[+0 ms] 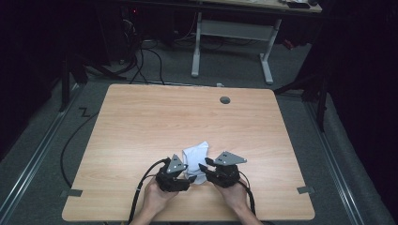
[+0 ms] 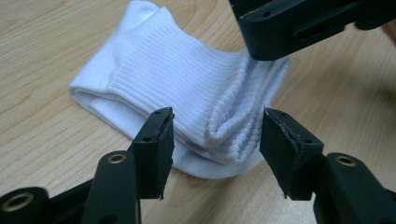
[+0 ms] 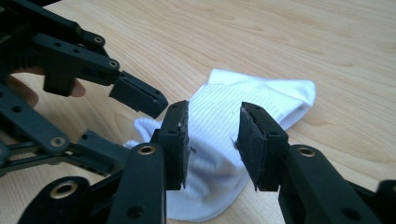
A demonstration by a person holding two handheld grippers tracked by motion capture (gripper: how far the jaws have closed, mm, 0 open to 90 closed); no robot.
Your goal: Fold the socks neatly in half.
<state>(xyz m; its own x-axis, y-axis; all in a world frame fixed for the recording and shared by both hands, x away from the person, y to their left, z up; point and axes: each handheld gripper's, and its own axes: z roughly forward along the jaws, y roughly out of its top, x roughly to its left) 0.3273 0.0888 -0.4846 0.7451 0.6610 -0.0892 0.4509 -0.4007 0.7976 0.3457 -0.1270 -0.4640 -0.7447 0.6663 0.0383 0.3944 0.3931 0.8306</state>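
**Both grippers at the folded white sock, neither clamped on it**

You had the white sock (image 1: 196, 159) lying folded on the wooden table (image 1: 141, 126), toward your edge of it and a little right of the middle. In the left gripper view the ribbed layers were stacked one on another, with the rolled fold facing the camera and the flatter end running away toward the far left.

Your left gripper (image 2: 215, 135) stood released: its jaws were spread, one on each side of the rolled fold, and a gap showed between each pad and the cloth, so nothing was pinched. In the high view that gripper (image 1: 187, 174) sat at the near left corner of the sock, held in your left hand (image 1: 157, 197).

Your right gripper (image 3: 212, 142) was also not grasping. Its jaws stood partly apart above the sock, with the ribbed cloth visible through the gap and no pad pressing on it. In the high view it (image 1: 202, 165) sat at the near right edge of the sock, in your right hand (image 1: 234, 194), just beside the left gripper. The two tips were close together over the same end of the sock.
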